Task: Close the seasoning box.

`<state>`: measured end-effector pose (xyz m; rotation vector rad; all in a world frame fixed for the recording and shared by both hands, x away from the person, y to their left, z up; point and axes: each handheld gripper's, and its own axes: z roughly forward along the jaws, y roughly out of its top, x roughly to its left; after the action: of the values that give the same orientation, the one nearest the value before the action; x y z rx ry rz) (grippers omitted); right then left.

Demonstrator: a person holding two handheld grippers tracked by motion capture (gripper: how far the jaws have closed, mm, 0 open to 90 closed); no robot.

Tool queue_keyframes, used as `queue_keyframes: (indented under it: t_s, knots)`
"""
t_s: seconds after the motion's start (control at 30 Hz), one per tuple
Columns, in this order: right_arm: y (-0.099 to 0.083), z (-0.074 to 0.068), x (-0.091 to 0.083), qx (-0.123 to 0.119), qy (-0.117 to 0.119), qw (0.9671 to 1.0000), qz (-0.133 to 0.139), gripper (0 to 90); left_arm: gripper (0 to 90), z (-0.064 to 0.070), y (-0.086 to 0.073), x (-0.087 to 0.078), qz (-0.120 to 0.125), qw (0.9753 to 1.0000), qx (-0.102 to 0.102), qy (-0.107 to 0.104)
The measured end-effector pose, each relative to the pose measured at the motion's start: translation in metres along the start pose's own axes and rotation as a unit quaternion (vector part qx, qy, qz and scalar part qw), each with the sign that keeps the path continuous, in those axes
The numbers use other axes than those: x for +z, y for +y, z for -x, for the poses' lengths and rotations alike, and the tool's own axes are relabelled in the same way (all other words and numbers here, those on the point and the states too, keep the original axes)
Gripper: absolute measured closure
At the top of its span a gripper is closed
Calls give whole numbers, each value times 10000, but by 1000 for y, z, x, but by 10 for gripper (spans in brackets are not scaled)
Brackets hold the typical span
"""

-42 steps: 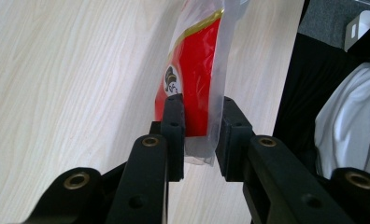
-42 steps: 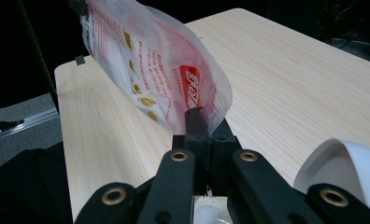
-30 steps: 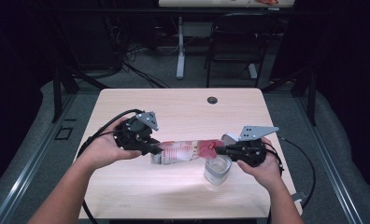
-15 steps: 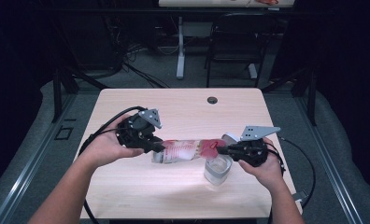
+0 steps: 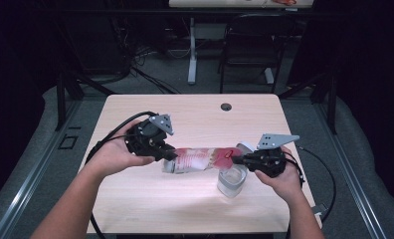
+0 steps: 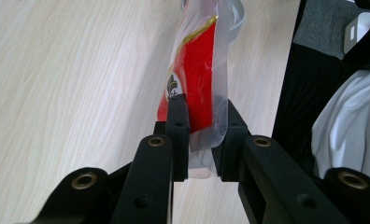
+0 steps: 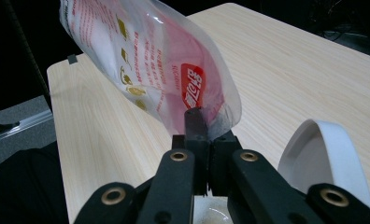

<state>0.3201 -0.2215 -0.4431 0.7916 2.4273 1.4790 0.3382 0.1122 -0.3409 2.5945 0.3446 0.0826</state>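
A clear red-printed pouch (image 5: 200, 158) hangs stretched between the two grippers above the bench (image 5: 135, 199). The left gripper (image 6: 201, 122) has its jaws clamped on one end, the right gripper (image 7: 205, 126) pinches the other, directly over a white-rimmed container (image 7: 321, 154).

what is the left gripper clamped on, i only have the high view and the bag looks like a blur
Observer: The left gripper pinches the clear sealed edge of the bag, just past its red print.
Operator: and the right one, is it on the bag or just near it
Observer: The right gripper is shut on the bag's opposite edge, beside a red label with white characters.
Operator: what is that white thing by my right hand
Observer: A white lid standing on edge, right next to that gripper, above the clear container.
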Motion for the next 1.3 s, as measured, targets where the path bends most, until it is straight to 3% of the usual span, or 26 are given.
queue_keyframes:
  t_s: [0.73,1.03,1.3]
  knots:
    - [-2,3,0,72,-5,10000,-19,896,799,0,6,-2,74,10000,42,0]
    - [-1,-1,-2,51,-32,9999,-151,896,811,0,8,-4,71,10000,52,-13]
    - [-6,-4,-7,135,-42,9998,-108,897,815,3,13,-4,72,9999,135,-5]
